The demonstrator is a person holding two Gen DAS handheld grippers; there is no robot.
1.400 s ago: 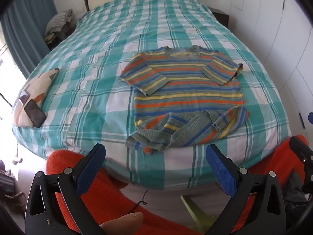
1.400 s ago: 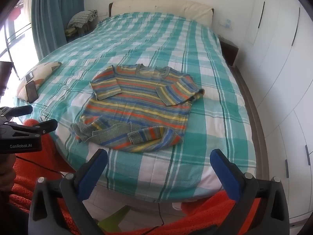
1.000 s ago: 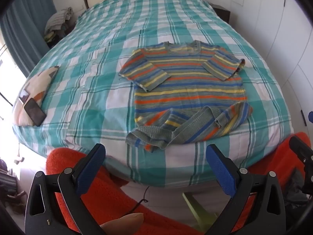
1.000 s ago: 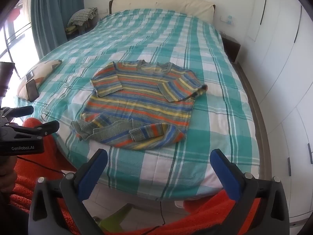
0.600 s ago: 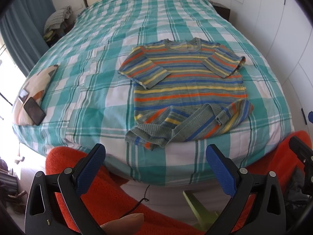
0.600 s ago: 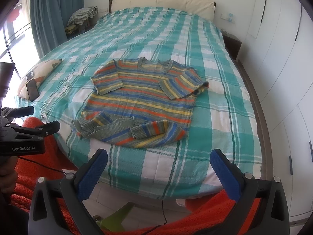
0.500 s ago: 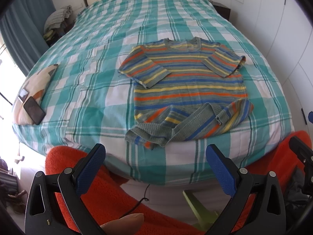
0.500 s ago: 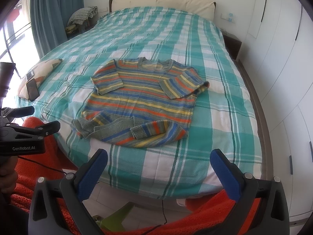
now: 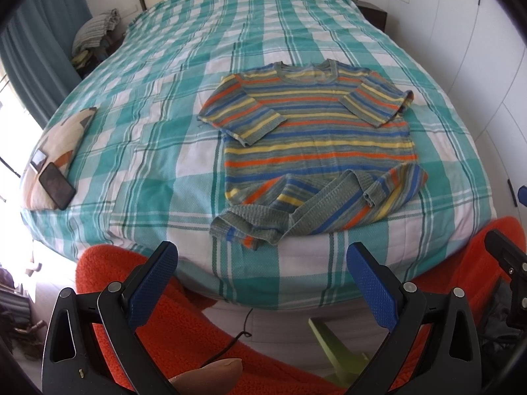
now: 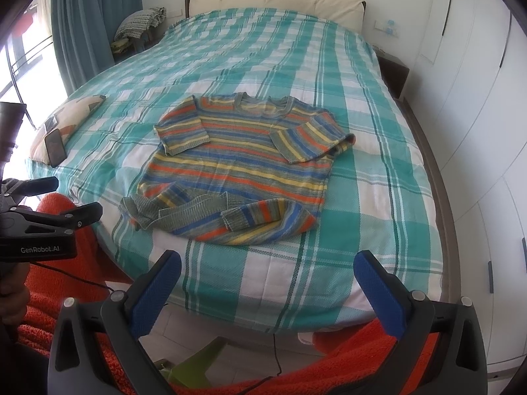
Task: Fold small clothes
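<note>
A small striped sweater [image 9: 316, 138] in orange, yellow, blue and grey lies flat near the foot of the bed [image 9: 158, 151]. Both sleeves are folded in over the chest and its hem [image 9: 296, 214] is turned up in a rumpled band. It also shows in the right wrist view [image 10: 240, 168]. My left gripper [image 9: 262, 279] is open and empty, held off the foot of the bed short of the hem. My right gripper [image 10: 266, 283] is open and empty, also off the bed's edge.
A cushion [image 9: 56, 151] with a phone [image 9: 56, 186] on it lies at the bed's left edge. An orange fleece [image 9: 138, 296] covers what is below the grippers. White wardrobes [image 10: 477, 98] stand to the right, a curtain [image 10: 85, 23] to the left. A green stool leg [image 9: 336, 345] is below.
Both grippers have drifted slightly forward toward the bed, so the sweater sits a little lower and closer in both views. Nothing was gripped; the sweater has not moved.
</note>
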